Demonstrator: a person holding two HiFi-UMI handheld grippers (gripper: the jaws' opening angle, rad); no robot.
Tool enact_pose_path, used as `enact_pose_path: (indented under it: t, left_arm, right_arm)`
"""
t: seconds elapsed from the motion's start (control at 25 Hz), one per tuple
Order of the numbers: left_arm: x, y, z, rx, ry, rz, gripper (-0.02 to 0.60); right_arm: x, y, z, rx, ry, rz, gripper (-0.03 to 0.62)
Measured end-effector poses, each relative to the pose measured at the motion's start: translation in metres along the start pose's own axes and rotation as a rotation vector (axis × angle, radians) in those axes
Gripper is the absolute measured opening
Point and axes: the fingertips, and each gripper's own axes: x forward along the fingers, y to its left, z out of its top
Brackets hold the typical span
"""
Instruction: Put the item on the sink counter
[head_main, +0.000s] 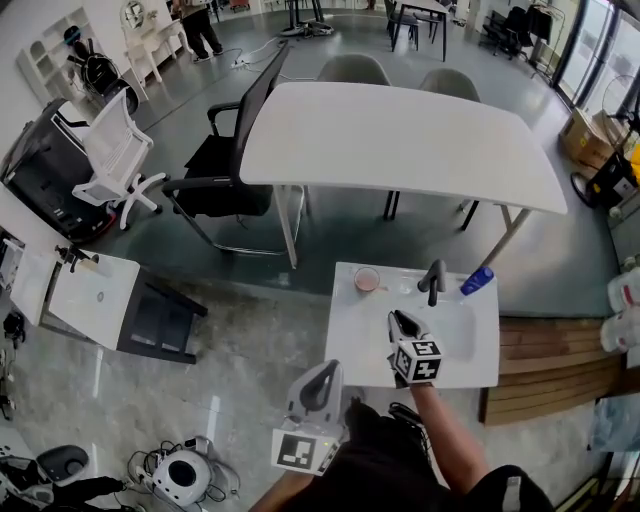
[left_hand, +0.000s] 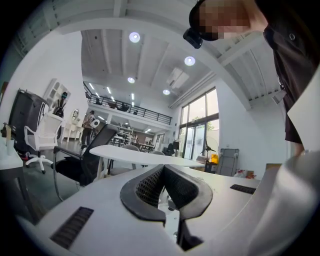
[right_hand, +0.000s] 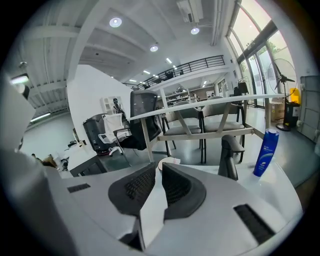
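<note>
Left hand-held gripper (head_main: 326, 372): nearest, low at the near left and off the table (head_main: 352, 345). Its jaws are pressed together with nothing between them. Its own view looks out into the room and misses the sink.

Right hand-held gripper (head_main: 399, 319): over the table, at the near edge of the basin (head_main: 458, 328). Pads all but together, only a slit between them, nothing held.

Far edge of the table, left to right: cup (head_main: 367, 282), faucet (head_main: 432, 282), blue bottle (head_main: 477, 281). The bottle stands upright at the far right, near the faucet.

Judgement: both hand-held grippers are empty, so no carry is in hand. If the bottle is the item, placement looks complete and the next move is to draw clear without knocking the faucet. If not, an item must first be found.

Unclear: which thing is the item, the cup's contents, the bottle's print. In the right gripper view the jaws hide most of the cup.
</note>
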Motion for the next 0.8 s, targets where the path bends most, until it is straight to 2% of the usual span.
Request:
enact_pose_path:
  t: [0.28,0.6,0.8]
  left_arm:
    - [-0.053,-0.026,-0.001,0.012,-0.026,-0.046,0.017]
    - [-0.150,-0.053,-0.017,0.015,-0.030,-0.060,0.017]
    - [-0.213,-0.079,-0.038,0.041,-0.009,-0.081,0.017]
  right_arm:
    - [-0.070,0.030,-0.029,0.038,-0.021,-0.008,0.016]
    - [-0.168,0.089,-0.076,0.072,-0.077,0.007,0.011]
    - [-0.241,0.126,-0.099,0.063,-0.128,0.024,0.011]
